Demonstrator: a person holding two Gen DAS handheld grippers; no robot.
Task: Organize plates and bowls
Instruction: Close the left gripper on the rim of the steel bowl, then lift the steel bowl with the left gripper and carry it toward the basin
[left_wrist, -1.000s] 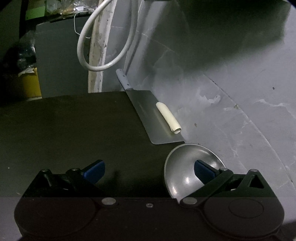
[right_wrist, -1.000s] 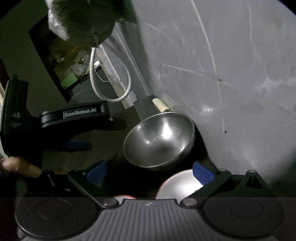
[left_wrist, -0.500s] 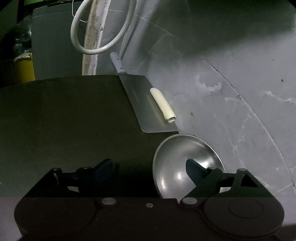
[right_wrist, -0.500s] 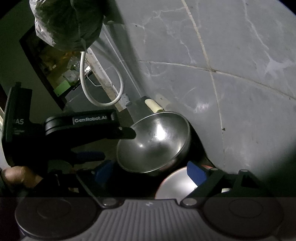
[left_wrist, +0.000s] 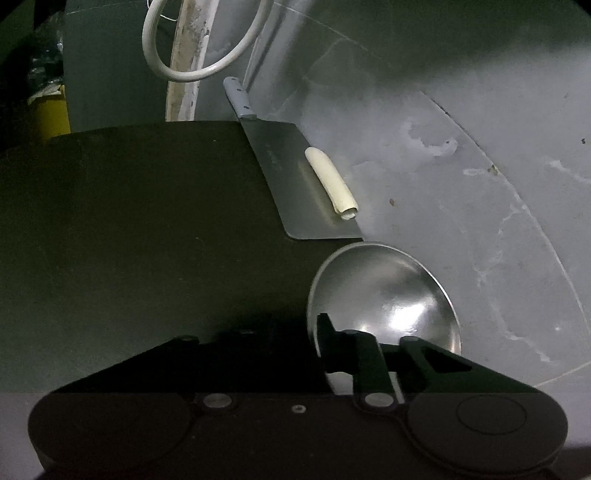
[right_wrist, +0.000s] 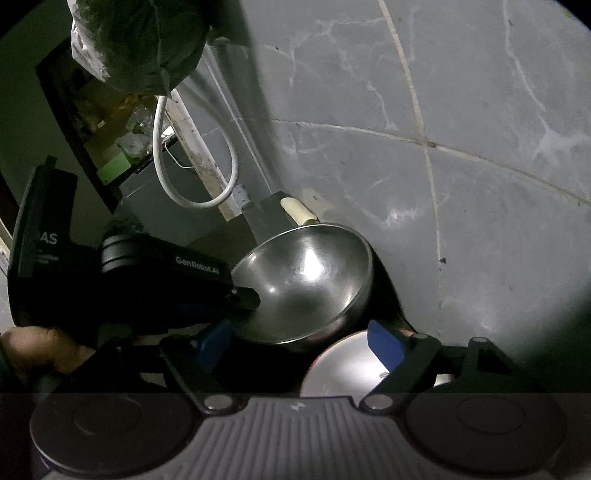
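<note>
Steel bowl (left_wrist: 384, 295), round, smooth, shiny

The bowl (left_wrist: 384, 291) is polished, glossy metal; the cleaver blade (left_wrist: 295, 184) duller brushed steel; the bench (left_wrist: 129, 221) matt and dark.

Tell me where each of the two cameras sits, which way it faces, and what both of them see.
Left wrist: rides the left gripper, looking steeply down along its fingers, which have just closed on the steel bowl's near rim; a cleaver lies on the dark counter beyond.
Right wrist: rides the right gripper, open, facing down toward the bowl by the tiled wall; a hand holds the left gripper.
Shared: bowl, cleaver, white hose.
</note>
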